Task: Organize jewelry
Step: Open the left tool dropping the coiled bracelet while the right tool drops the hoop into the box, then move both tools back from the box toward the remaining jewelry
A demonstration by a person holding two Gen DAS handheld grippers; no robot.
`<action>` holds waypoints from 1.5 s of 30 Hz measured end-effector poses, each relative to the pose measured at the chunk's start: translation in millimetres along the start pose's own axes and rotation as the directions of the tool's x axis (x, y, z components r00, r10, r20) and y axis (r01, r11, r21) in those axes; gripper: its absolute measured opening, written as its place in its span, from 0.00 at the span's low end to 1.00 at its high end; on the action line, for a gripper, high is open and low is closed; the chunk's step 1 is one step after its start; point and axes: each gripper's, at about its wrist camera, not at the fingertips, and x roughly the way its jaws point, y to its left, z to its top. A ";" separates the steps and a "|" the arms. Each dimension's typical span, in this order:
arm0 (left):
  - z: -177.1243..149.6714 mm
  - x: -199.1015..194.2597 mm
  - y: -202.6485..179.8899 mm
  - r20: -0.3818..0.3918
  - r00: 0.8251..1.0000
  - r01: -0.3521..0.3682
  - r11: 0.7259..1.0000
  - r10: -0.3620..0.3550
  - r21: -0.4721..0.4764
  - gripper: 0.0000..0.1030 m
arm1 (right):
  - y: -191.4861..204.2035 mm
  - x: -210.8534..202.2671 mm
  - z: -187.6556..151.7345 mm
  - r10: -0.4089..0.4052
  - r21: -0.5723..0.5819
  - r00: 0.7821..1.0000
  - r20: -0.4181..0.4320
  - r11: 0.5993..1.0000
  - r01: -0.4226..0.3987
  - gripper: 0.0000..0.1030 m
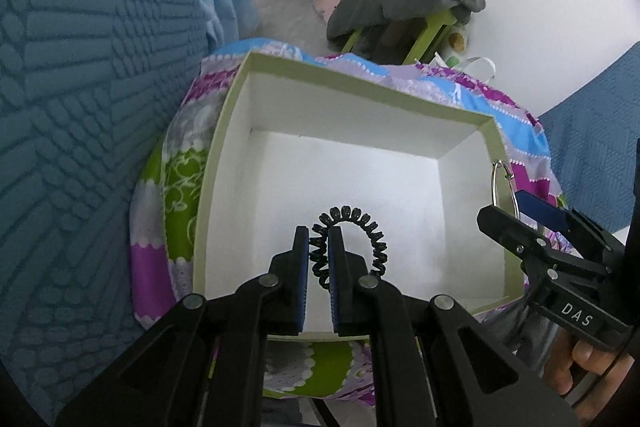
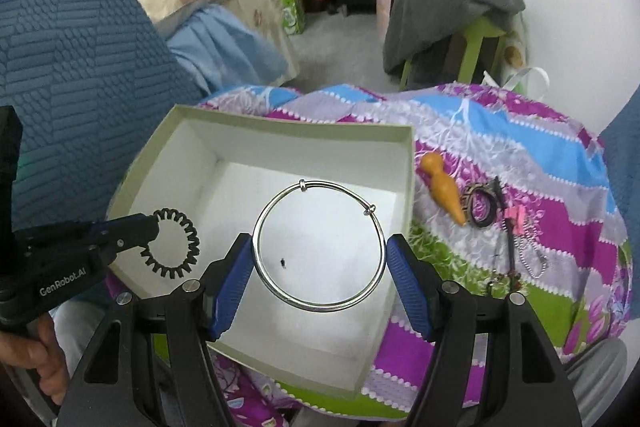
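**A:** so what are the fingers actually doing here?

**B:** the left gripper (image 1: 319, 259) has its blue pads nearly pressed together, pinching one side of a black spiral hair tie (image 1: 370, 231); the rest of the coil loops out free over the inside of the white box (image 1: 420, 99). The right gripper (image 2: 320, 267) is spread wide, pads pushing on opposite sides of a silver bangle (image 2: 320, 245), so the ring is held flat between them, above the box floor (image 2: 320, 343).

**A:** and how are the hands angled?

**B:** both point forward and down into the box, left one coming in from the box's left side, right one over its middle. You can see a bit of the person's hand (image 2: 36, 355) gripping the left handle.

**A:** anything hard to read?

**B:** there's a tiny dark speck (image 2: 283, 261) inside the ring, can't tell what it is. To the right of the box, on the patterned cloth (image 2: 520, 139), sit an orange wooden piece (image 2: 442, 189), dark rings (image 2: 482, 207) and a tangle of chains (image 2: 516, 251), too jumbled to sort out.
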 end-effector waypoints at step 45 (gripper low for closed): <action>-55.6 -209.1 -168.3 0.480 0.877 0.027 1.000 -0.027 0.006 0.59 | -92.5 -263.3 -42.9 0.084 -0.114 0.910 0.406 0.993 -0.041 0.79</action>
